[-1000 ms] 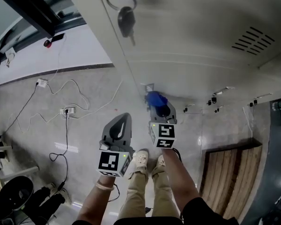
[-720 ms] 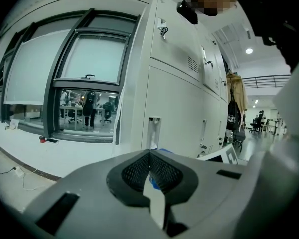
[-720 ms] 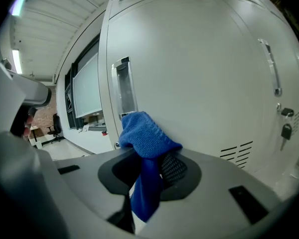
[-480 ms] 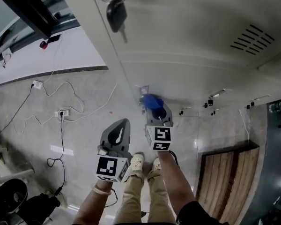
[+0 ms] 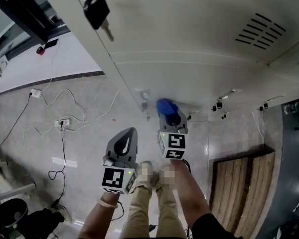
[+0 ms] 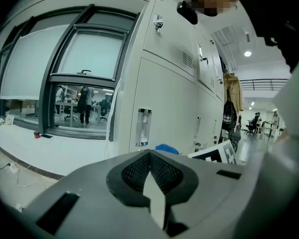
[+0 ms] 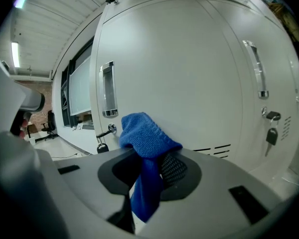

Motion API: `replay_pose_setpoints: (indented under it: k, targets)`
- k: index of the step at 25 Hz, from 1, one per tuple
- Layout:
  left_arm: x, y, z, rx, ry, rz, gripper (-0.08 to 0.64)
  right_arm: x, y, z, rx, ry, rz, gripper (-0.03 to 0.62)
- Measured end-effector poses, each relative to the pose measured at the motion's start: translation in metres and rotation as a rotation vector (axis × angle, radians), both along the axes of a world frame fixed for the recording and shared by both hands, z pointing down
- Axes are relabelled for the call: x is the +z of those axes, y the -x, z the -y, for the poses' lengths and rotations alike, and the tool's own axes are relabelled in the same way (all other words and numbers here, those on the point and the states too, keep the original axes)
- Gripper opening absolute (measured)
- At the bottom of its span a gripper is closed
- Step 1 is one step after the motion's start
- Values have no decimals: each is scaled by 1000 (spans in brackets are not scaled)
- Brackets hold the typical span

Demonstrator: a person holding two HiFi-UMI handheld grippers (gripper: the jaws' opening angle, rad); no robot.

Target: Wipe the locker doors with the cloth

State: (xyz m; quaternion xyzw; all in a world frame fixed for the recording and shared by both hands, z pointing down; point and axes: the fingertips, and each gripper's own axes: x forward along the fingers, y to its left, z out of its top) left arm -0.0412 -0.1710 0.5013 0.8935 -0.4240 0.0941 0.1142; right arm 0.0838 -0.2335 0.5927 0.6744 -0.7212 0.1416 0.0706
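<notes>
Nearest to the person, the left grey plastic tool (image 6: pixel 149 156) has its jaws pressed together on nothing. It is held back from the white metal locker door (image 7: pixel 189 83), off its left edge and idle. The right grey tool (image 5: pixel 172 119) reaches further in, pinching a blue knitted cloth (image 7: pixel 144 133). One end of the cloth hangs down through the jaws and a rounded wad stands up above them.

That wad sits low on the door, close against its face. Whether it is actually touching the metal cannot be told from either view.

On the door to the left of the cloth are a chrome recessed handle (image 7: pixel 107 89) and a small latch with a dark tag hanging (image 7: pixel 103 139). Louvre slots (image 7: pixel 213 149) lie just to the right of the cloth. A black-headed key (image 5: pixel 96 10) dangles from a lock much higher up the door.

The main risk, as I judge it, is the grip. Only a narrow fold of cloth is pinched, so a hard rub across the door could drag it out. A sweep toward the door's left edge could also catch the wad on the latch or set the tag swinging. Pressing with too little wad ahead of the jaws would bring plastic, not cloth, onto the paint.
</notes>
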Motion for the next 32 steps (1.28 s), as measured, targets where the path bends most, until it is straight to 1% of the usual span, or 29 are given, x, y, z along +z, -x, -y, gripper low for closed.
replay_pose_setpoints:
  k: [4, 10, 14, 20, 24, 30, 32]
  targets:
    - [5, -7, -3, 16, 7, -2, 6, 4, -16, -4, 22, 10, -10, 87]
    - [12, -14, -7, 28, 27, -8, 6, 4, -33, -8, 64, 12, 2, 87]
    - [17, -21, -9, 49, 42, -14, 6, 6, -55, -13, 111, 17, 0, 87]
    - [20, -29, -6, 41, 36, -26, 6, 10, -92, -22, 194, 25, 17, 87]
    - [25, -31, -5, 45, 64, -22, 6, 13, -108, -26, 229, 25, 8, 87]
    - [23, -31, -2, 44, 49, -30, 6, 15, -131, -32, 276, 23, 1, 87]
    - [26, -29, -3, 42, 58, -24, 6, 17, -140, -34, 297, 25, 6, 87]
